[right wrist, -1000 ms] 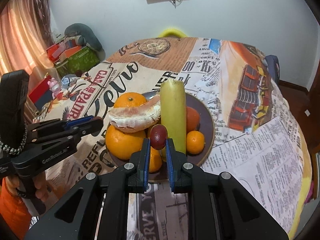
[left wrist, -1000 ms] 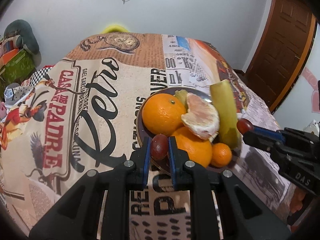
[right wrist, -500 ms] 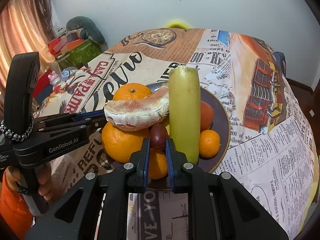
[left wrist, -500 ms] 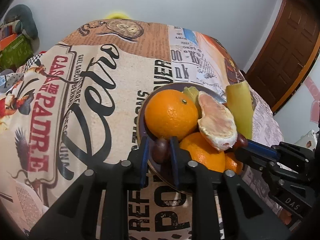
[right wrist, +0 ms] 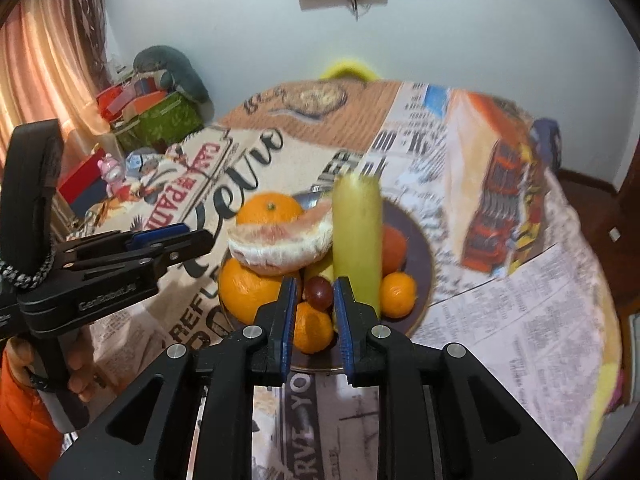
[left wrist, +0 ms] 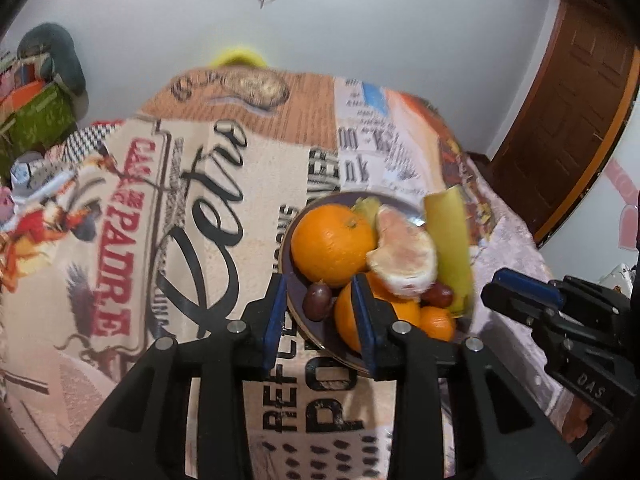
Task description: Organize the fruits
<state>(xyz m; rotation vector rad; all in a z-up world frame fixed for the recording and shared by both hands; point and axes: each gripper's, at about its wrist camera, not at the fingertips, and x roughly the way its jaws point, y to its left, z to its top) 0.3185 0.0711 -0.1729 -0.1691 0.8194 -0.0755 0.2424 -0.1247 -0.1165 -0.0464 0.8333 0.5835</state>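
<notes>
Left tool (left wrist: 322,310), spread and just opening, stands apart from a grape (left wrist: 317,301) at the plate's (left wrist: 289,300) near edge; right tool (right wrist: 316,304), slightly parted, flanks another grape (right wrist: 319,291).

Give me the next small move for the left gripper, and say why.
Probably draw the left gripper back and up, clear of the plate. Its jaws have just been opening and stand apart from the grape, which lies on the plate below the big orange, so the placing looks done.
</notes>
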